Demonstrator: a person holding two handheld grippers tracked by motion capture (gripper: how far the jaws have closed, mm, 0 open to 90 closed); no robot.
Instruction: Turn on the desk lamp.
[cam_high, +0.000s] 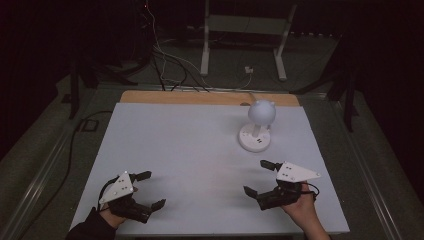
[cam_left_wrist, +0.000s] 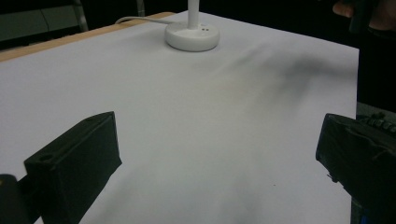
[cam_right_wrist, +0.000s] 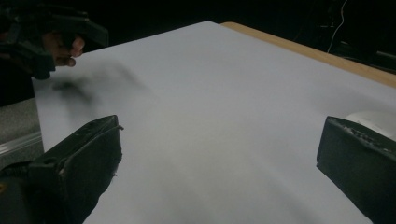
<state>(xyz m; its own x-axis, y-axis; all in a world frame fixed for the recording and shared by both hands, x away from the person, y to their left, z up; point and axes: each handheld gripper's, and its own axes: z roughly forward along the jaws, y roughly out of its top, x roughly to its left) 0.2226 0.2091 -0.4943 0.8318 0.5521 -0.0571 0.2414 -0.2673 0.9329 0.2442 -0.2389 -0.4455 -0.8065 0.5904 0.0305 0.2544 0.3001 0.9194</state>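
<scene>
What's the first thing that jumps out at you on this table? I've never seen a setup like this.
Most striking is the small white lamp with a round head and disc base, standing alone at the far right of the pale table. Nearer the person, two black grippers rest low over the near edge: the left gripper at the near left, the right gripper at the near right just short of the lamp, both with jaws wide open and empty.

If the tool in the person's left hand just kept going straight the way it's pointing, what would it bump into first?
Probably the white lamp. The left tool is open, and ahead of it lies bare white table up to the lamp's round base, slightly left of centre in its view. Depth is hard to judge, so it might narrowly pass.
</scene>
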